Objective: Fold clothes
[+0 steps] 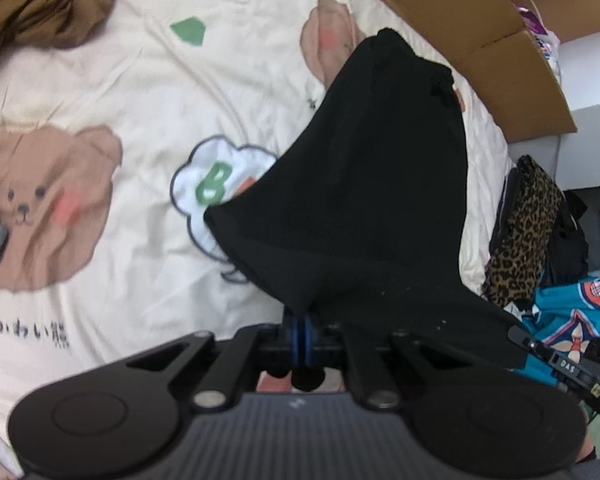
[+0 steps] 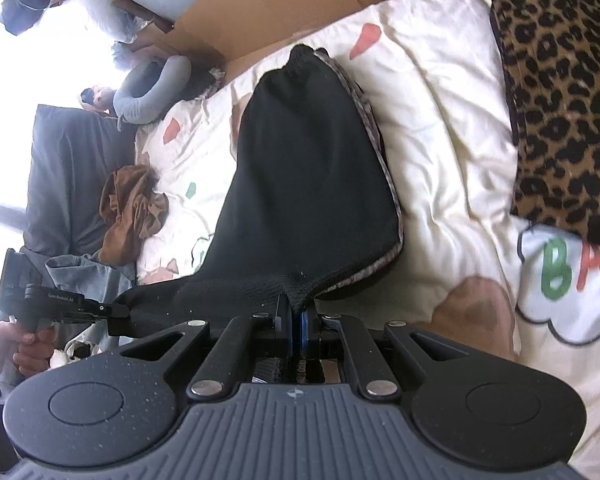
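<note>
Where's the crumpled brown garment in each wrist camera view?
Left wrist: brown garment in the top left corner, on the cream bedspread.
Right wrist: brown garment at middle left, left of the black garment.
Shared landmark: the green letter B printed on the bedspread.

Black garment (image 2: 308, 184) was matt knit cloth, fine ribbed texture near pinched edge, bit of lint on it. Bed cover (image 1: 140, 92) was soft cream cotton-looking fabric, creased, flat printed bears, no sheen. Brown garment (image 2: 132, 212) looked thin, slightly silky, crumpled. Leopard-print cloth (image 2: 560, 100) seemed plush, matt. Cardboard (image 1: 460, 12) was plain brown, dull, papery. Left hand-held gripper (image 1: 302, 320) was matt black plastic body, blue pads, shiny metal rivets; right hand-held gripper (image 2: 296, 322) same, dusty, ridged grey housing.
</note>
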